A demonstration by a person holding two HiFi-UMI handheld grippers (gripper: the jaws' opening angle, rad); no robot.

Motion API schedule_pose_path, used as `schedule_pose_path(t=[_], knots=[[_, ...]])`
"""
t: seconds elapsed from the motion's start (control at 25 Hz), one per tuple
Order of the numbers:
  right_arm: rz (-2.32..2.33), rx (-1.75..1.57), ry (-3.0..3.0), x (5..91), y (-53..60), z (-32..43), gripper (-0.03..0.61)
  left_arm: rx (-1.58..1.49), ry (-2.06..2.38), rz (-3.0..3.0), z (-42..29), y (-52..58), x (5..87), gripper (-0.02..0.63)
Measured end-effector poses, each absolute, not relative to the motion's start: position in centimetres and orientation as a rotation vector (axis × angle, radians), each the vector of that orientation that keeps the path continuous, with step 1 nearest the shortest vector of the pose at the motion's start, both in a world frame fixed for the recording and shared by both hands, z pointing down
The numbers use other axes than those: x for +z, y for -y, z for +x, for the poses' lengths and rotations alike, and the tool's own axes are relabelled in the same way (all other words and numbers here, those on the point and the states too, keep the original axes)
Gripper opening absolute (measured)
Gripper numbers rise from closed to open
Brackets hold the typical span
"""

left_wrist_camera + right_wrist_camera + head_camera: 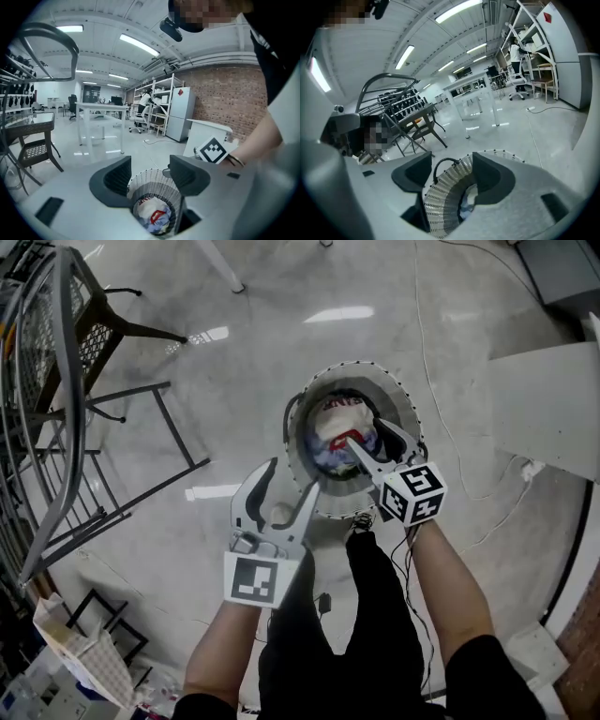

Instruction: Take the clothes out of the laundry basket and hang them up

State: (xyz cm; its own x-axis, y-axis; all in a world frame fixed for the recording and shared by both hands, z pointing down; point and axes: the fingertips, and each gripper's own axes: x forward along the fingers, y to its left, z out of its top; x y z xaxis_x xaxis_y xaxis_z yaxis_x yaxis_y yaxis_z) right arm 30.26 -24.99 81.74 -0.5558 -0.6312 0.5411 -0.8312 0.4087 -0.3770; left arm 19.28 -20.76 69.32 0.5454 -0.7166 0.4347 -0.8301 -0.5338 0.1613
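Observation:
A round white mesh laundry basket (397, 399) stands on the shiny floor just ahead of me. Crumpled clothes (339, 424) in white, red and blue lie inside it. My right gripper (364, 430) hangs over the basket's mouth, jaws open and empty, just above the clothes. In the right gripper view the basket's rim (440, 197) and black handle (439, 164) sit between the open right gripper (451, 176). My left gripper (293, 476) is open and empty at the basket's near-left rim. The left gripper (151, 180) frames the basket (154, 183) and clothes (153, 216).
A grey metal drying rack (58, 381) stands at the left, with a black chair (105, 326) beside it. A white cabinet (548, 404) is at the right. Thin cables (433, 390) run across the floor. A bag of items (80, 652) sits at the lower left.

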Motion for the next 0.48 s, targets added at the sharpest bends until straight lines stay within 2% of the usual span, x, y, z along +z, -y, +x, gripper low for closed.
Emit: schedule_pose_path(t=[0.48], knots=[[1.193, 1.081, 2.179, 100.3, 21.6, 28.7, 0.299, 0.565, 1.177, 2.412, 18.7, 19.5, 81.7, 0.233]])
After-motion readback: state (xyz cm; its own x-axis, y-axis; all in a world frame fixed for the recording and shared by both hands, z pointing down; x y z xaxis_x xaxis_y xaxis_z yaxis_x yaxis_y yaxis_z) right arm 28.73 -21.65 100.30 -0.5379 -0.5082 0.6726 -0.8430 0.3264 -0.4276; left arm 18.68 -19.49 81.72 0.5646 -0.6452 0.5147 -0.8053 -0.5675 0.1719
